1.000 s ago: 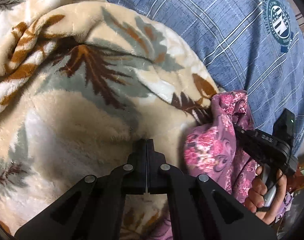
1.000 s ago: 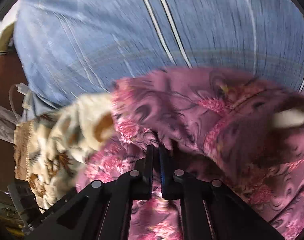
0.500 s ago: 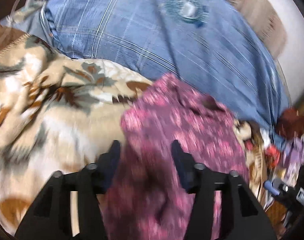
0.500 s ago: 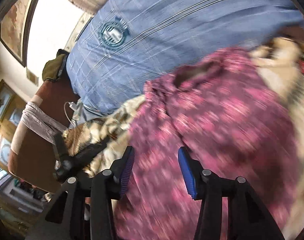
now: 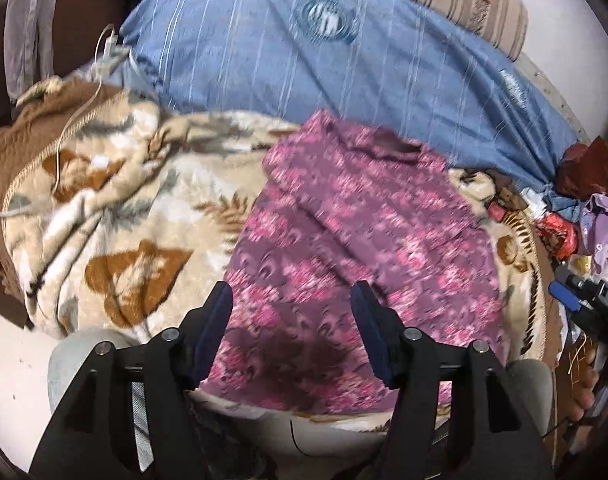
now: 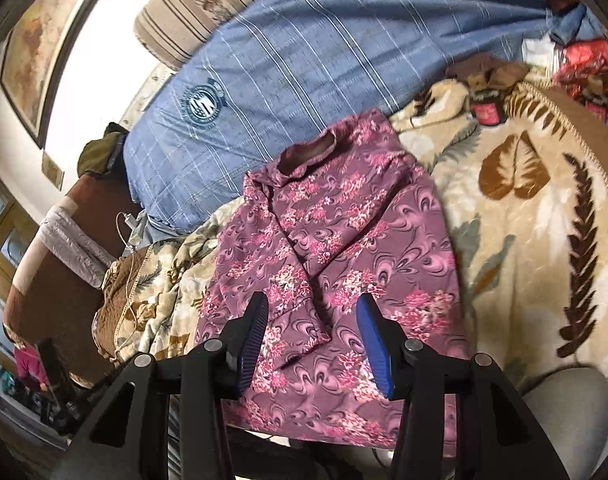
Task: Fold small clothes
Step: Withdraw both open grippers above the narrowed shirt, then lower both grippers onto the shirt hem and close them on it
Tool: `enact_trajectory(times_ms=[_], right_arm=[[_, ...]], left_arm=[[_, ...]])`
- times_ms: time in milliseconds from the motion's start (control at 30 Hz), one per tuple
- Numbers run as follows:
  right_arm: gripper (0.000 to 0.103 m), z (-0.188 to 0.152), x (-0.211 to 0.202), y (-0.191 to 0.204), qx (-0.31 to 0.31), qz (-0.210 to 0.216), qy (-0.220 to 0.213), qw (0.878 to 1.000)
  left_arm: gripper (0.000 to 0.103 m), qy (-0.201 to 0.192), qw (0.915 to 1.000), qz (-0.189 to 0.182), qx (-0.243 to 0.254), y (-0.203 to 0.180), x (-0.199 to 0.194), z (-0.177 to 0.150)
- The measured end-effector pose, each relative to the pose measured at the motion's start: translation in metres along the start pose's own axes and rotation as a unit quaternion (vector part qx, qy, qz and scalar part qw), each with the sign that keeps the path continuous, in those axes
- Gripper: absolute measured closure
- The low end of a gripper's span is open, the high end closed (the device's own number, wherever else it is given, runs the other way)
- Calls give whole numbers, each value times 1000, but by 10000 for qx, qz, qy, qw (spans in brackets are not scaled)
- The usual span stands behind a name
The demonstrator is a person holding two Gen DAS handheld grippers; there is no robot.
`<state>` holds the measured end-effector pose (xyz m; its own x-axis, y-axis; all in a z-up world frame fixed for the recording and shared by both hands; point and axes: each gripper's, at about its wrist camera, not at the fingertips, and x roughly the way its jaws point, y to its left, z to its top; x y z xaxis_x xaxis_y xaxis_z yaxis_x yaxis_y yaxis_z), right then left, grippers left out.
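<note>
Far left in the left wrist view: a brown quilted cover (image 5: 8, 152) with a thin white cable (image 5: 78, 120) lying across it. Next to that, going right: a soft cream blanket with brown leaf shapes (image 5: 116, 216), spread wide and bumpy. Behind it, far back: a big blue striped pillow with a round badge (image 5: 304, 64).

In the middle, lying on the blanket: the small purple top with pink flowers (image 5: 355, 232), neck hole at the far end by the pillow, bottom edge at the near end. Looks already folded narrow, one side flap laid over the middle, clearest in the right wrist view (image 6: 327, 256).

Near the bottom: the left gripper (image 5: 290, 320), jaws opening, nothing pinched, only hanging above the near part of the top. Same with the right gripper (image 6: 311, 340): blue pads apart, nothing held, cloth showing between them but not squeezed.

Far right: a messy pile of red and purple clothes (image 5: 579, 208).

Step in hand, most likely: letting go after laying the top flat. Next move, probably: grab the near bottom edge with both claws and bring it up toward the neck. Needs a pinch through every layer, or the flap may slip open.
</note>
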<state>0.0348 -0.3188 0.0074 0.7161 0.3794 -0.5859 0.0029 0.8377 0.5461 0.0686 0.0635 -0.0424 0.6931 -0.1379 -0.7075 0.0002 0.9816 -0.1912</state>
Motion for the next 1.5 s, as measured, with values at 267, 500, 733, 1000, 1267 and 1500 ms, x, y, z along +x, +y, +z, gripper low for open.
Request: enact_trajectory(times_ms=[267,500,733,1000,1267,1500], right_arm=[[48,10,-25,14,-360,181,-185,9990],[47,15,-31,33,-639,98,-214,9977],[47,48,-1,37,-898,-100,-22,9959],[47,112,69,28,-1353,-566,334,9886],[47,182,181,-7,-1391,-608,942,9839],[47,250,292,-68,-1064,-975,1259,9815]], left_arm=[[38,-420,9987,291,51,-41,-4,17],[37,-628,9943,495,705,-69,-7,32],[37,-277,9937,275,1051,-75,24,67],[36,37,9948,193,997,-55,105,120],[36,430,9902,239,1307,-50,238,182],[36,652,9846,245,1605,-51,345,223]])
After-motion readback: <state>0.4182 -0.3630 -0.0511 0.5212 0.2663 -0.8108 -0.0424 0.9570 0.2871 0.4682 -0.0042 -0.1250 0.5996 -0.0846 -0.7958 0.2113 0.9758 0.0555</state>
